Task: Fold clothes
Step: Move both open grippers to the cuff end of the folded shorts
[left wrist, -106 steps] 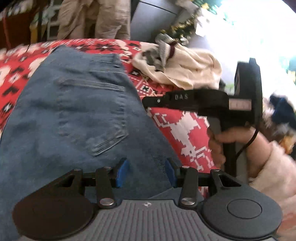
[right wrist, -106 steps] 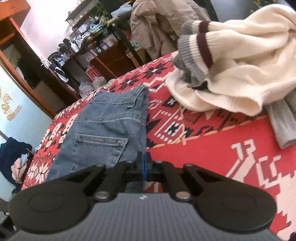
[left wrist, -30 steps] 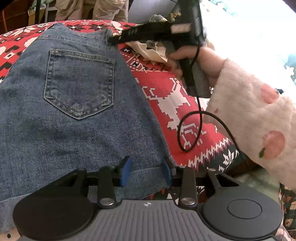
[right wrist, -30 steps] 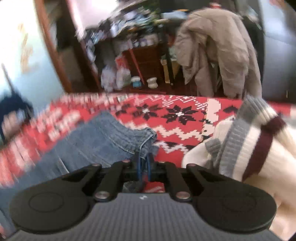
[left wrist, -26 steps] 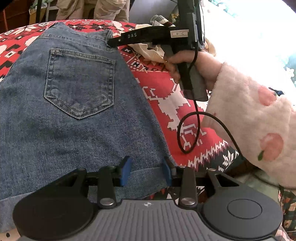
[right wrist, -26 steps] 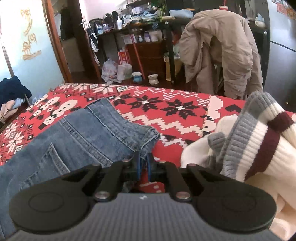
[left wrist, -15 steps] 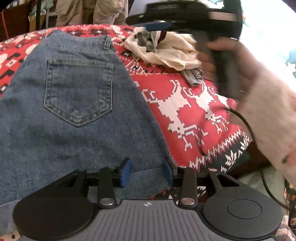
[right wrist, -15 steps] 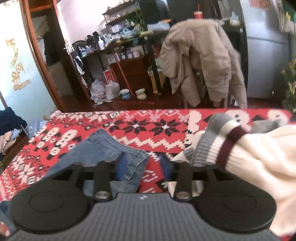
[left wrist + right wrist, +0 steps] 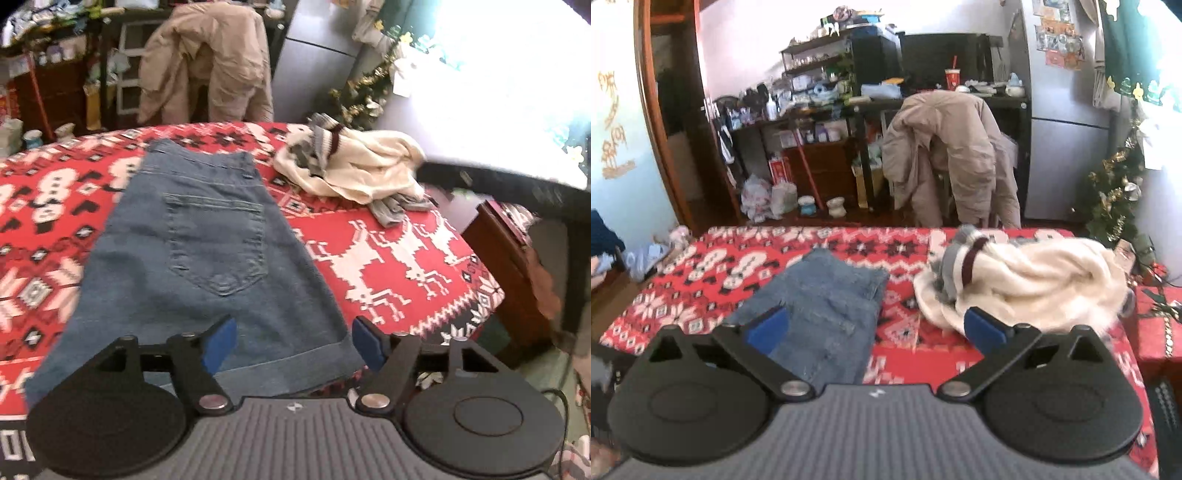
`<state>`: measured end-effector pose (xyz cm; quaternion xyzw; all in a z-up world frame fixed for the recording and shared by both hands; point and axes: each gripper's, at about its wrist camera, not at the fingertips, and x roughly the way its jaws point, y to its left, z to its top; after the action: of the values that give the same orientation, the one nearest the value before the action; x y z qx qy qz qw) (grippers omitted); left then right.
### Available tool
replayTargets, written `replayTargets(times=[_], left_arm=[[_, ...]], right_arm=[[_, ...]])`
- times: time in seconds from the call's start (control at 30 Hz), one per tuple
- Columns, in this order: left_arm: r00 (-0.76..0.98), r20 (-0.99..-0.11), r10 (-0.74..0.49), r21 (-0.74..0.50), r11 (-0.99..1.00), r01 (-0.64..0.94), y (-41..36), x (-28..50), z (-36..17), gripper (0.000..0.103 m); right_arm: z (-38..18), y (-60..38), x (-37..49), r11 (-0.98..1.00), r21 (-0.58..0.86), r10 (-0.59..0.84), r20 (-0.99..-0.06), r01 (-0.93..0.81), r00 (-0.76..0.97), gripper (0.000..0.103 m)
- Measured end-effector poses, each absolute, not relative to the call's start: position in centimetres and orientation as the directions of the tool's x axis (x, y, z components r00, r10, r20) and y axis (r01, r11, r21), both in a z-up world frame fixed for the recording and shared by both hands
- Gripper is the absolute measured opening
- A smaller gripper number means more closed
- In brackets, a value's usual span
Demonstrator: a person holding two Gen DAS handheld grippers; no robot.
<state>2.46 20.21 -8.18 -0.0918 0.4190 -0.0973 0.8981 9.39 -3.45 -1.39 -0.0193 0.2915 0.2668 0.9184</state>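
Blue denim shorts (image 9: 210,258) lie flat, folded in half, back pocket up, on the red patterned table cover (image 9: 388,254); the right wrist view shows the denim shorts (image 9: 827,310) too. A crumpled cream sweater (image 9: 362,170) with a grey and maroon striped cuff lies to their right, and this cream sweater (image 9: 1034,280) also shows from the right wrist. My left gripper (image 9: 291,341) is open above the shorts' cuffed hem, holding nothing. My right gripper (image 9: 873,328) is open wide and raised well back from the table, empty.
A beige jacket (image 9: 949,155) hangs over a chair behind the table. A grey fridge (image 9: 1067,155) and a small decorated tree (image 9: 1115,192) stand at the back right. Cluttered dark shelves (image 9: 820,122) line the back wall. The table's right edge (image 9: 476,302) drops beside a wooden stand (image 9: 509,236).
My right gripper let go of the shorts' waistband corner, opened wide and drew back and up. My left gripper opened wider and rose away from the hem.
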Motion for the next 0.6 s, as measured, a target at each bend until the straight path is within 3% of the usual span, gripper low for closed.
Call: replayTargets(times=[0.2, 0.33, 0.6], left_arm=[[0.644, -0.756, -0.117, -0.143, 0.990, 0.012, 22.4, 0.7, -7.6, 0.084], [0.641, -0.768, 0.003, -0.050, 0.997, -0.065, 24.2, 0.1, -7.7, 0.084], [0.632, -0.775, 0.013, -0.050, 0.995, -0.082, 29.3, -0.5, -6.8, 0.084]], right_arm=[[-1.1, -4.3, 4.5, 0.857, 0.105, 0.464, -0.584, -0.505, 0.666, 0.102], [-1.3, -3.6, 3.6, 0.881, 0.037, 0.395, -0.609, -0.473, 0.688, 0.102], [-1.5, -3.8, 3.5, 0.941, 0.039, 0.299, -0.558, -0.336, 0.774, 0.102]])
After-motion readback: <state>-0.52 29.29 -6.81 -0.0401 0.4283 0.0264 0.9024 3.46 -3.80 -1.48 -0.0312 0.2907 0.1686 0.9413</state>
